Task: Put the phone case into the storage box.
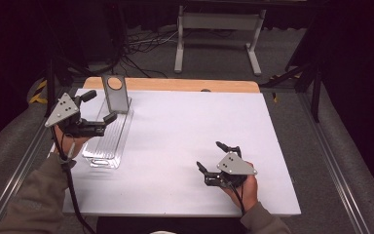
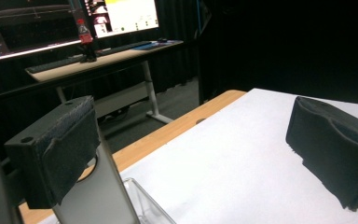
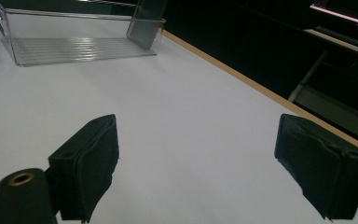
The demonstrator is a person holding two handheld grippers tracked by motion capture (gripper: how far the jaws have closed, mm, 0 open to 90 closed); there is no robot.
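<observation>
Hovering right over the near-left corner of things, the left gripper (image 1: 97, 106) has its jaws wide apart and empty, with the grey metal stand with a round hole near its top (image 1: 115, 92) standing upright just ahead of it, one jaw pretty much beside the plate. That stand sits in the far end of a clear ribbed plastic tray (image 1: 108, 141). My guess: the stand is stiff, smooth and a bit slippery, with some weight to it, so pinch the flat upright plate across its faces, low-ish so it doesn't swing. The tray looks light and would probably slide if bumped. The right gripper (image 1: 215, 157) rests off to the side, also wide open, nothing in it. White surface (image 1: 185, 131) is smooth; dark room beyond, grey carpet, a desk with monitors (image 2: 121, 16).
</observation>
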